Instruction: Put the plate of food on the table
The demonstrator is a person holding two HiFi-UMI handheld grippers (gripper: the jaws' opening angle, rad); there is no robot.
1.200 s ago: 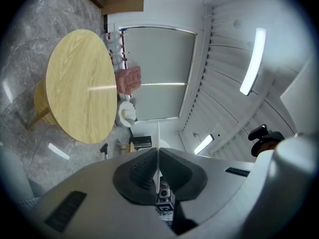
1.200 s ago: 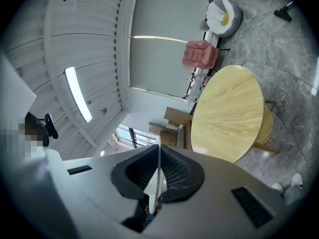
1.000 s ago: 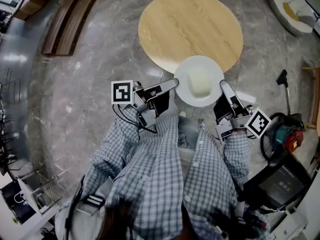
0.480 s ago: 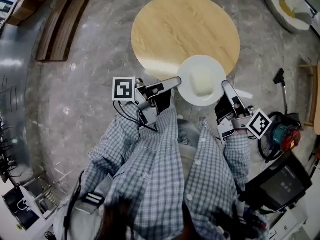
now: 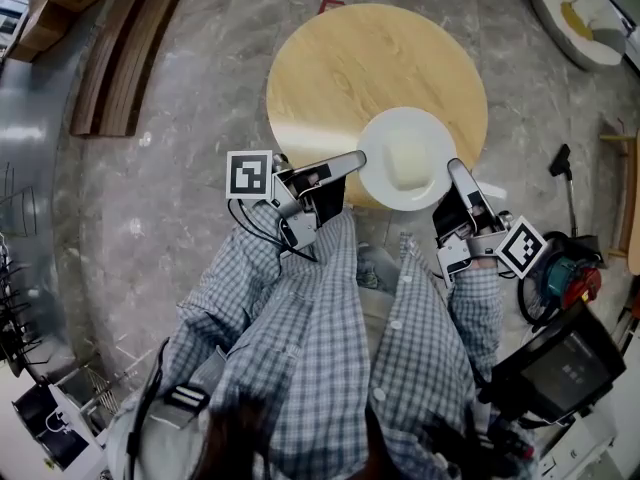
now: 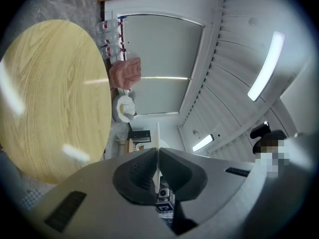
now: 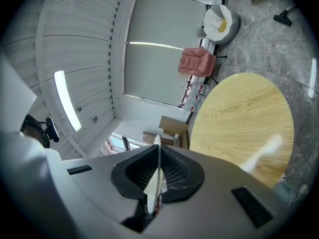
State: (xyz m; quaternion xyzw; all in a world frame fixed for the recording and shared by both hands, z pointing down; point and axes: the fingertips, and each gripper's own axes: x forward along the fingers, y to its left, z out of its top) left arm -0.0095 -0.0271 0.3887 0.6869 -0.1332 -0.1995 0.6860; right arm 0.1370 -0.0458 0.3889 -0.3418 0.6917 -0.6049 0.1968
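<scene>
1. Over the near edge of the round wooden table (image 5: 350, 68), I can see the white plate (image 5: 404, 125) held up between my two claws.
2. A pale block of food (image 5: 404, 163) sits at the middle of the plate.
3. My left claw (image 5: 352, 162) is clamped on the plate's left rim. In the left gripper view its dark pads are pressed together on the thin white edge standing between them.
4. My right claw (image 5: 453, 171) grips the opposite rim the same way, with the pads closed on the plate's edge.
5. Most of the plate lies over the tabletop. Its nearest part sticks out past the table's edge above the grey stone floor (image 5: 180, 198).
6. I cannot tell whether the plate's underside touches the wood.
</scene>
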